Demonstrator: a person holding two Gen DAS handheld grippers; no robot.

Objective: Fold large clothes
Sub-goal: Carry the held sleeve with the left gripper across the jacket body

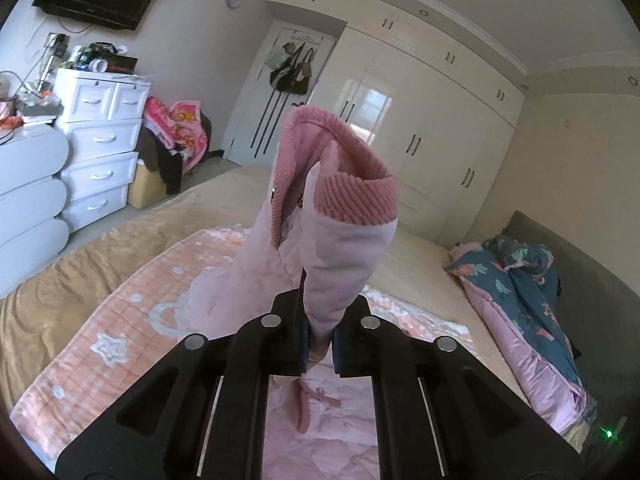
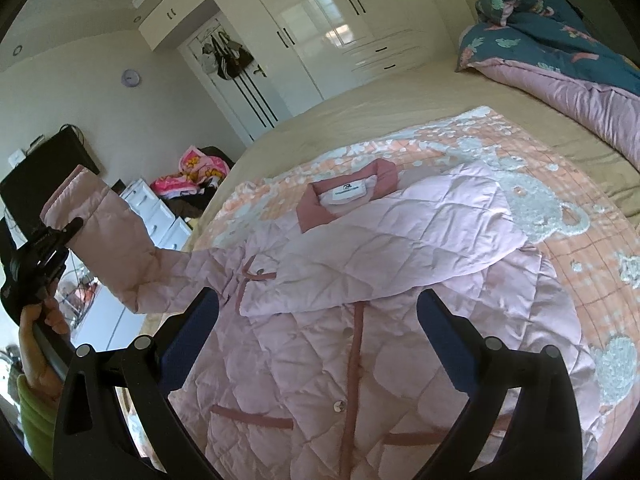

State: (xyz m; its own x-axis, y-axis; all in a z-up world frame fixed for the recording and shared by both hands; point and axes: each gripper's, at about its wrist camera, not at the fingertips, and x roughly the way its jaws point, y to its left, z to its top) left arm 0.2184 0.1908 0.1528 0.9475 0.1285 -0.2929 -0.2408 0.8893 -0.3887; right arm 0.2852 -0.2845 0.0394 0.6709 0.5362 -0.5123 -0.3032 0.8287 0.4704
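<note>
One pink quilted jacket lies front-up on the peach patterned blanket spread over your bed, its collar pointing toward the far edge of the bed where the wardrobes stand. Your left tool is clenched on the end of one sleeve, fabric pinched tight between its jaws, and the ribbed darker-pink cuff stands up above the fingers. From the right wrist view, that sleeve rises off the bed's left edge toward your left hand, clear of the blanket. The other sleeve is folded across the jacket's chest, lying flat just below the collar. Your right tool is released, its jaws spread wide and hovering above the jacket's buttoned front, touching nothing. A rumpled teal and pink quilt sits at the far right corner of the bed, well apart from the jacket.
</note>
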